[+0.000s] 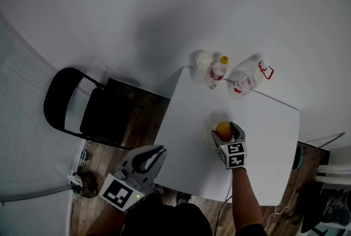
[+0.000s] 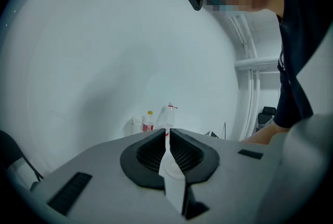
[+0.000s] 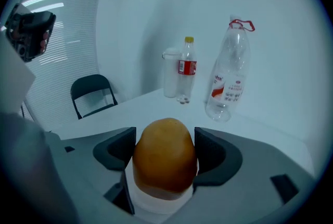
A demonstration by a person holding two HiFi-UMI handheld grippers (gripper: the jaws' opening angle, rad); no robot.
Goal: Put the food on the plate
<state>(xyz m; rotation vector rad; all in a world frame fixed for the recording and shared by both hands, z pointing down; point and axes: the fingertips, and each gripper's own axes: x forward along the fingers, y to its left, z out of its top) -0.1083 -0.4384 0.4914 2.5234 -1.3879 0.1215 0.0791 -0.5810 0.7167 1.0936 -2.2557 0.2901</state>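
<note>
A rounded orange-brown piece of food sits between the jaws of my right gripper, which is shut on it. Right beneath it is a white plate. In the head view the food and the right gripper are over the plate, near the middle of the white table. My left gripper is held off the table's near left corner, shut with nothing in it. In its own view the left gripper shows only a thin slit between the jaws.
At the table's far edge stand a white cup, a small yellow-capped bottle and a large clear bottle with a red ring. A black folding chair stands left of the table on the wooden floor.
</note>
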